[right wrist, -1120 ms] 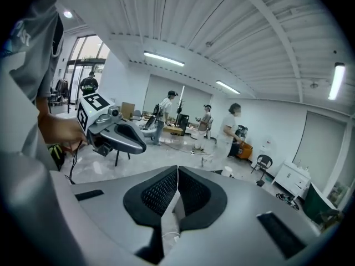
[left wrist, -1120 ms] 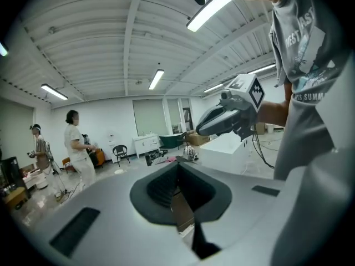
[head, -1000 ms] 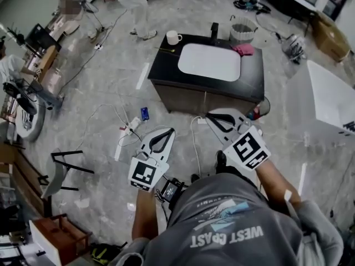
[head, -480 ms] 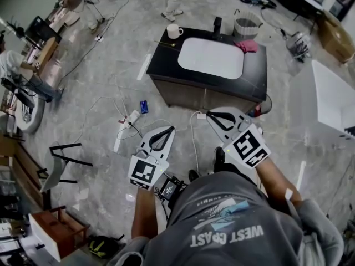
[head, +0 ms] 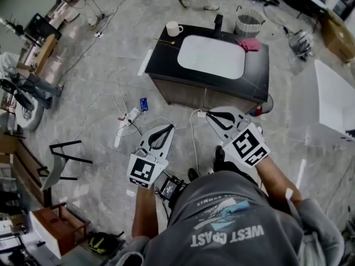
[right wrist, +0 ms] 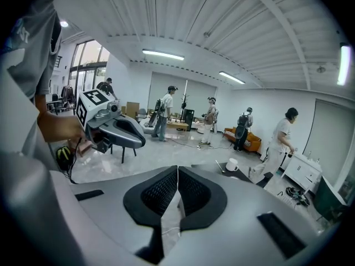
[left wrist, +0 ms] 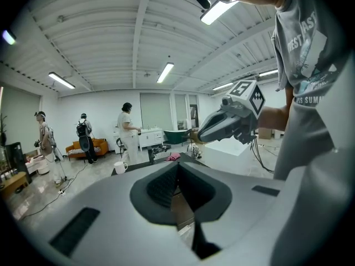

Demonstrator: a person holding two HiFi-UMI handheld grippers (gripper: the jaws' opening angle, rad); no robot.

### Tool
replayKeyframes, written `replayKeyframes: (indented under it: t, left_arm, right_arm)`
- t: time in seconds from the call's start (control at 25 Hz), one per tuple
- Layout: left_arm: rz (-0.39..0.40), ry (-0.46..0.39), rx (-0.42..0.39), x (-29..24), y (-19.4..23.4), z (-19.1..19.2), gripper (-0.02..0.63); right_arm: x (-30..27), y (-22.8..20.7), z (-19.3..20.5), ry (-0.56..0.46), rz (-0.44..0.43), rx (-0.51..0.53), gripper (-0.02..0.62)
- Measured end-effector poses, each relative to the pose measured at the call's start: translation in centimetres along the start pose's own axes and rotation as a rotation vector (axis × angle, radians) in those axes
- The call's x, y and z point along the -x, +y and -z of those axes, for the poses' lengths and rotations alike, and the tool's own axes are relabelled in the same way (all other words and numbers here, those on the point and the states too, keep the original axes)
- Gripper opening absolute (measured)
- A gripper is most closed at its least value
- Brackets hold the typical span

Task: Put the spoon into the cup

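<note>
A white cup (head: 173, 29) stands on the far left corner of a black table (head: 166, 60). A thin spoon (head: 165, 40) lies on the tabletop just in front of the cup. Both grippers hang over the floor, well short of the table's near side. My left gripper (head: 166, 128) is shut and empty, and so is my right gripper (head: 212, 115). In the left gripper view the cup (left wrist: 120, 167) shows far ahead past the closed left gripper (left wrist: 178, 165). The right gripper view has the cup (right wrist: 232, 164) and the spoon (right wrist: 220, 165) beyond the closed right gripper (right wrist: 177, 170).
A white mat (head: 212, 57), a pink cloth (head: 249, 44) and a dark upright object (head: 218, 24) are also on the table. A power strip and cables (head: 128, 117) lie on the floor at the left. A white table (head: 333, 101) stands at the right. Several people stand far off.
A person beyond the table has walked off to the right along the top of the view. Both grippers stay shut and hold nearly the same place in the picture.
</note>
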State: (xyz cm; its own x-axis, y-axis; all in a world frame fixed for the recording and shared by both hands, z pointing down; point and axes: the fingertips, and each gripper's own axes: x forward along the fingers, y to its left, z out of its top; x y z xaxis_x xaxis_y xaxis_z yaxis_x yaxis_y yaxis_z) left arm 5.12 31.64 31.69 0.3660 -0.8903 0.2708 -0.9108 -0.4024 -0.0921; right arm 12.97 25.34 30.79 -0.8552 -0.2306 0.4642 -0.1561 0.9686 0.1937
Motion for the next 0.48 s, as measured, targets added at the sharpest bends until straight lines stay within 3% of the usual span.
replayKeyframes:
  t: [0.48]
  left_arm:
    - [-0.016, 0.010, 0.139, -3.3, 1.3, 1.2, 0.003]
  right_arm:
    - [-2.7, -1.5, 3.5, 0.035, -0.095, -0.085, 0.032]
